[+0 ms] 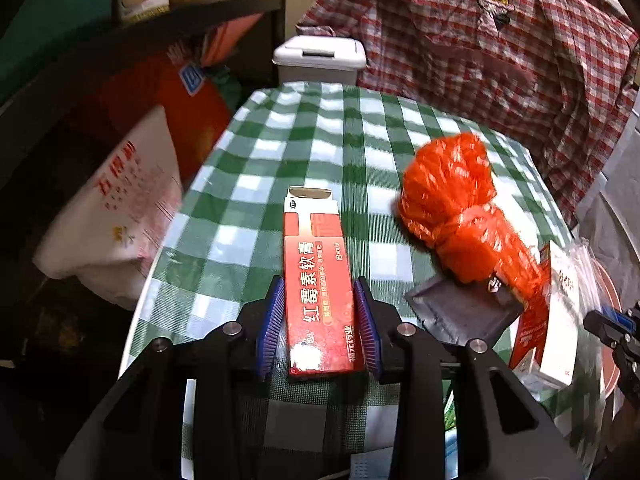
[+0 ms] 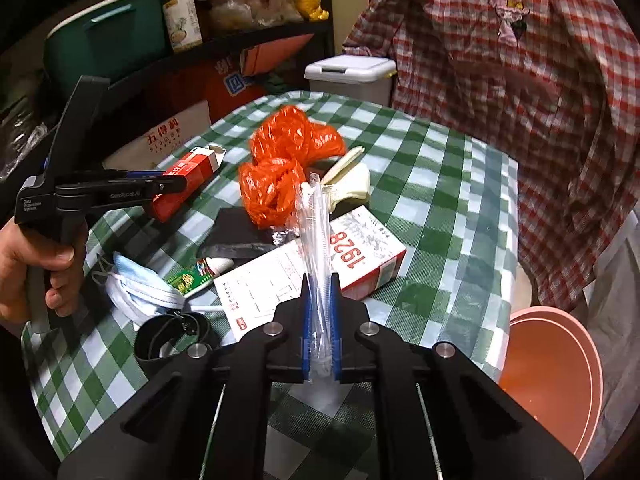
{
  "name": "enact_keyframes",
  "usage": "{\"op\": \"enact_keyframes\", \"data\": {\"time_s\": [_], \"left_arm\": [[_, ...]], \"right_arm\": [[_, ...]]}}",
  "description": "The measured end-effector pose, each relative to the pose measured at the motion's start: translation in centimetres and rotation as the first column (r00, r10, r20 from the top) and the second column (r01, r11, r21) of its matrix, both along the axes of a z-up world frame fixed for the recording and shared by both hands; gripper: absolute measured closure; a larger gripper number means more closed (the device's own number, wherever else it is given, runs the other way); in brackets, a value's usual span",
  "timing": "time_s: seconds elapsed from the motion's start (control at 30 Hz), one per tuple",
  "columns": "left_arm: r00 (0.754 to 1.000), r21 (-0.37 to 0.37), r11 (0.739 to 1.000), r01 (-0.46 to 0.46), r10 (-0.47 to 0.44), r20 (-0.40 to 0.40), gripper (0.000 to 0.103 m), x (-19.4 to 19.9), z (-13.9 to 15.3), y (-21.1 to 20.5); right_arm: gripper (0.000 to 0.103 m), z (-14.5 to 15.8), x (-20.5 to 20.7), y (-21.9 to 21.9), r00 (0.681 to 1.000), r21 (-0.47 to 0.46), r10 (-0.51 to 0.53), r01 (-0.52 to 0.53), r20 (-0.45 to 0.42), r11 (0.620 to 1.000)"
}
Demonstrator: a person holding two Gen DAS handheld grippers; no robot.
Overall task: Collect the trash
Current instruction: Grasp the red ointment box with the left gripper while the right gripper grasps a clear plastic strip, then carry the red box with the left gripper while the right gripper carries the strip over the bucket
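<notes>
**Both grippers holding trash over the checked table**

Nearest on the right side, the right gripper (image 2: 320, 280) has its blue pads squeezed nearly together on a clear crinkled plastic wrapper (image 2: 314, 232), which stands up between them. Just below and beyond it lies a white and red cardboard box printed "1928" (image 2: 360, 256), with a black cup-shaped lid (image 2: 168, 340) and a crumpled blue and white face mask (image 2: 136, 288) near the table's closer edge.

On the left, the left gripper (image 1: 320, 300) has its jaws partly closed against the long sides of a red ointment carton with white Chinese lettering (image 1: 316, 280), its open flap pointing away. The carton is held over the green and white checked tablecloth (image 1: 280, 140).

Past the box, toward the middle of the table, sits a knotted orange plastic bag (image 2: 288, 168) resting on a dark flat pouch (image 2: 236, 236).

Beyond the table's far edge stands a white lidded waste bin (image 1: 320, 60), beside a red plaid shirt (image 1: 500, 48). A salmon-pink plastic basin (image 2: 556, 380) sits low off the table's right edge.
</notes>
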State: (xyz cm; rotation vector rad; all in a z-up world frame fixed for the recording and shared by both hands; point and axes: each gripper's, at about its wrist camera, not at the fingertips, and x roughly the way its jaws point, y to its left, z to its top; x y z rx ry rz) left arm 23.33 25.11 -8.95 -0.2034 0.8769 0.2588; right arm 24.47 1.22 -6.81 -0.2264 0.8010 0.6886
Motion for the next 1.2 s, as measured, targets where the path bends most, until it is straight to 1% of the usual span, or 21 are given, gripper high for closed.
{"op": "enact_keyframes", "data": {"time_s": [0.1, 0.2, 0.3, 0.47, 0.53, 0.7, 0.83, 1.2], "left_arm": [[0.999, 0.013, 0.999, -0.032, 0.031, 0.024, 0.068, -0.1, 1.2, -0.2], [0.996, 0.022, 0.998, -0.058, 0.057, 0.069, 0.068, -0.3, 3.0, -0.8], [0.991, 0.011, 0.997, -0.074, 0.073, 0.108, 0.068, -0.8, 4.5, -1.5], [0.985, 0.008, 0.998, -0.067, 0.065, 0.157, 0.068, -1.0, 6.4, -3.0], [0.983, 0.020, 0.998, -0.058, 0.054, 0.175, 0.068, -1.0, 7.0, -3.6], [0.980, 0.015, 0.999, -0.043, 0.039, 0.196, 0.068, -1.3, 7.8, -4.4], [0.977, 0.028, 0.999, -0.030, 0.023, 0.212, 0.068, -1.6, 8.4, -5.0], [0.970, 0.044, 0.999, 0.020, -0.030, 0.242, 0.068, -2.3, 9.7, -7.4]], "right_arm": [[0.096, 0.8, -0.3, -0.4, 0.999, 0.013, -0.015, 0.015, 0.031, 1.000], [0.096, 1.7, -0.5, -1.2, 0.998, 0.030, -0.041, 0.040, 0.054, 0.999], [0.096, 2.5, -0.7, -1.9, 0.995, 0.048, -0.068, 0.065, 0.077, 0.997], [0.096, 3.7, -1.0, -3.1, 0.987, 0.067, -0.113, 0.106, 0.113, 0.992], [0.096, 4.1, -1.1, -3.6, 0.983, 0.074, -0.131, 0.122, 0.127, 0.990], [0.096, 5.0, -1.4, -5.0, 0.972, 0.096, -0.178, 0.164, 0.155, 0.982], [0.096, 5.6, -1.4, -6.2, 0.961, 0.113, -0.221, 0.204, 0.168, 0.972], [0.096, 7.2, -1.5, -10.3, 0.919, 0.153, -0.345, 0.319, 0.190, 0.935]]}}
